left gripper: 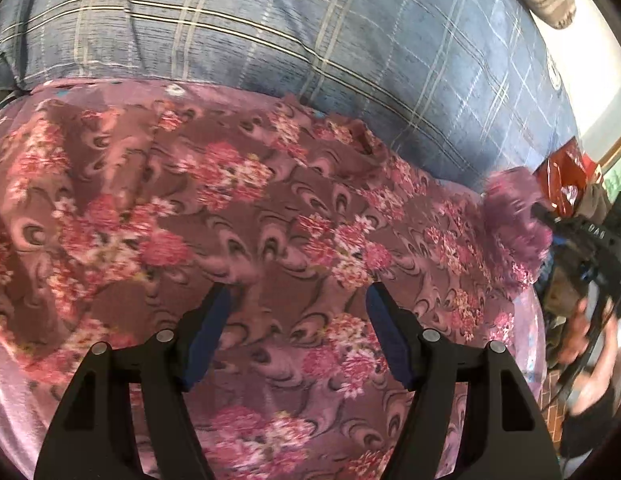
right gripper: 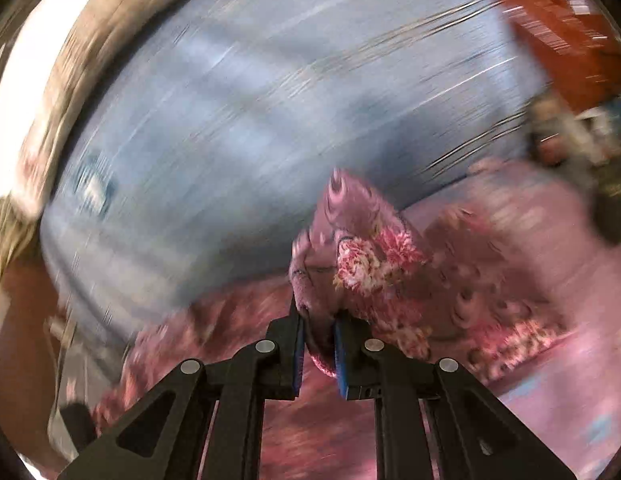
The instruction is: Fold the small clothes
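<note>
On the blue plaid bedcover (left gripper: 390,60), my maroon floral fleece garment (left gripper: 246,216) lies spread; right gripper (right gripper: 319,338) clamps its lifted corner, left gripper (left gripper: 298,332) hovers, jaws apart. Fold under way; next, I judge, carry the corner across.

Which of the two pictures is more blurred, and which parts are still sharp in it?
Right wrist view: strong motion blur streaks the blue blanket and the background; only the right claw and the floral cloth pinched in it stay fairly sharp. Left wrist view: mostly clear, with the open left claw crisp over the cloth; blur only at the right edge. Both bend at the fisheye rim.
</note>
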`<state>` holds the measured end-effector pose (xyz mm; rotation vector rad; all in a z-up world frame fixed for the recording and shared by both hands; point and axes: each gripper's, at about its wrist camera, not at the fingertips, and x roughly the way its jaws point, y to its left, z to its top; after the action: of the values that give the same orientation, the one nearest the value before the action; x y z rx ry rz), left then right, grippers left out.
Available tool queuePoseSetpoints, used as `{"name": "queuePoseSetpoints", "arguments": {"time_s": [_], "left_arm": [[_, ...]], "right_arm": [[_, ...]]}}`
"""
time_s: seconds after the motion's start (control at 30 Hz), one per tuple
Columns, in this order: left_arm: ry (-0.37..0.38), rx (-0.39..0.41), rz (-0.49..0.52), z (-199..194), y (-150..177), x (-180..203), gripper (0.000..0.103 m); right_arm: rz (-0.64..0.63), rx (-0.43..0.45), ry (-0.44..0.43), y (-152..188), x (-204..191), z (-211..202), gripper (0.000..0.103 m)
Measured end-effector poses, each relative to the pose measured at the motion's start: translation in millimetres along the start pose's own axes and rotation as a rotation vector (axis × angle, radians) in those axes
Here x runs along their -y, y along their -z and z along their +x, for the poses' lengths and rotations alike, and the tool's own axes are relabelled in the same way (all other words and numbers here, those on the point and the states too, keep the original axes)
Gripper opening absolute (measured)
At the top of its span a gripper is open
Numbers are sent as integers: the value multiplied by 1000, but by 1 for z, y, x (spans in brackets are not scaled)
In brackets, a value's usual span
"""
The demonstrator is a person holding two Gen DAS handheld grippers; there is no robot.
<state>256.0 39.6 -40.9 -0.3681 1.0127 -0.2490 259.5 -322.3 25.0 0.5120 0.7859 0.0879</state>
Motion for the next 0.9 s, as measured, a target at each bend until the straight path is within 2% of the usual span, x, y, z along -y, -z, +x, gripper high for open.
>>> {"name": "queuePoseSetpoints", "arguments": {"time_s": [0.13, 0.3, 0.4, 0.43, 0.47, 0.5, 0.57, 0.6, 0.67, 0.73, 0.9], "left_arm": [[18, 28, -54, -14, -3, -19, 70], [41, 64, -134, -31, -6, -47, 70], [58, 75, -171, -36, -8, -57, 70], [66, 75, -180, -37, -8, -60, 70], [71, 72, -187, -36, -8, -61, 70], [81, 66, -195, -36, -8, -63, 70], [102, 54, -204, -34, -9, -64, 70], [124, 39, -207, -31, -9, -63, 70], [158, 17, -206, -27, -10, -60, 72], [191, -14, -196, -19, -8, -52, 83], [234, -81, -185, 10, -3, -31, 85]], "right_arm": [[-98, -114, -78, 37, -68, 43, 12], [-199, -202, -171, 85, -134, 67, 13], [-223, -304, -189, 114, -154, 96, 19], [-238, -350, -164, 124, -160, 110, 27], [-257, -389, -145, 134, -161, 115, 28], [-276, -389, -151, 140, -163, 114, 29], [-312, -371, -154, 145, -166, 103, 35], [-327, -376, -166, 145, -167, 95, 42], [-343, -354, -181, 143, -159, 72, 45], [-337, -327, -166, 136, -142, 52, 52], [-219, -251, -73, 113, -72, 8, 56]]}}
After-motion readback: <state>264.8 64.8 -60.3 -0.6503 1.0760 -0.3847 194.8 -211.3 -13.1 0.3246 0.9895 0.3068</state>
